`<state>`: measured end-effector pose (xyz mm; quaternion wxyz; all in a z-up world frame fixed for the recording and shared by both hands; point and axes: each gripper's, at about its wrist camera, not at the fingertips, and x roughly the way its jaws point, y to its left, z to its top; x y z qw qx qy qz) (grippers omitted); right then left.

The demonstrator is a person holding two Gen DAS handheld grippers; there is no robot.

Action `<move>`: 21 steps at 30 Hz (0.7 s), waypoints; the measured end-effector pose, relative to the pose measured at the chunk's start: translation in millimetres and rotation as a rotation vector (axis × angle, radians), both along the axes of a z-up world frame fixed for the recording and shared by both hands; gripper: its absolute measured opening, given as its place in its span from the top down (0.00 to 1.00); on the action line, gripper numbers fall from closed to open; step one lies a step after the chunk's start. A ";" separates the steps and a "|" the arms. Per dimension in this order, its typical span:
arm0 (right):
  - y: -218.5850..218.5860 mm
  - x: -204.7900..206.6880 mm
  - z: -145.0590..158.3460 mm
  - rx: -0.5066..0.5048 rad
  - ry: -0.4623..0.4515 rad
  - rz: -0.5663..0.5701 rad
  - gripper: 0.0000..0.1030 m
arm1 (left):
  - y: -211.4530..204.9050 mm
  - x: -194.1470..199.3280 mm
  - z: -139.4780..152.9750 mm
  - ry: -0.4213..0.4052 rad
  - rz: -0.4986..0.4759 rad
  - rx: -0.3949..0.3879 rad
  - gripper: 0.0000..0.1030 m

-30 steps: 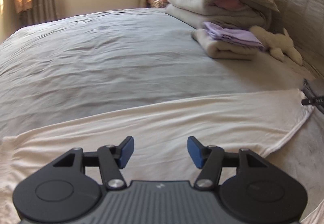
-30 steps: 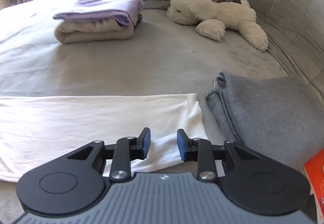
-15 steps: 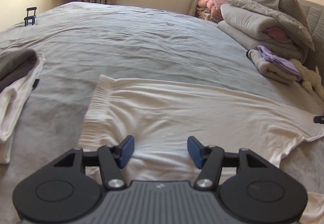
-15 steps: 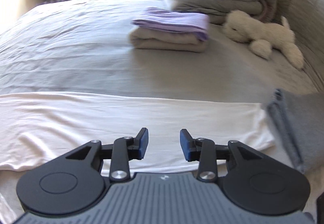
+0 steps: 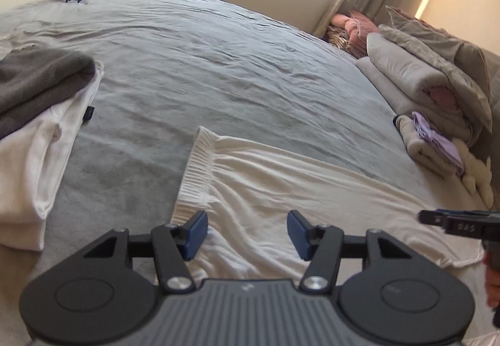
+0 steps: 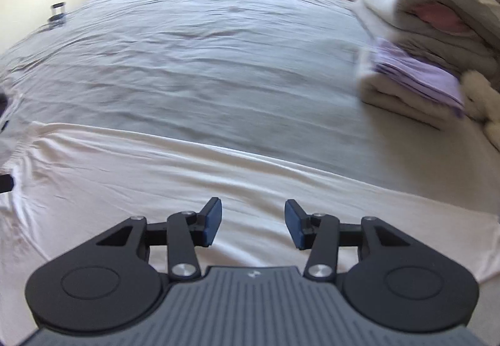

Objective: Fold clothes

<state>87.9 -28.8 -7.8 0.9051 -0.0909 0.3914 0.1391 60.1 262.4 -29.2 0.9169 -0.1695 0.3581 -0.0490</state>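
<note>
White garment flat on bed, beneath both grippers' parted, empty fingers

The cream-white garment with its ribbed waistband lay on a pale grey-blue bedsheet. A dark grey garment sat over a white one, and a lilac folded cloth topped a beige one. Both grippers were black with blue pads.
</note>
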 end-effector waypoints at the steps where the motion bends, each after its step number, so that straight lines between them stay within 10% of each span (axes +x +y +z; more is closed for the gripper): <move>1: 12.0 2.3 -1.9 0.010 0.007 0.026 0.52 | 1.6 0.0 0.1 -0.002 -0.003 -0.004 0.59; 21: 130.5 53.0 -31.5 -0.054 0.061 0.365 0.35 | 6.8 27.7 -22.5 0.063 -0.061 -0.065 0.83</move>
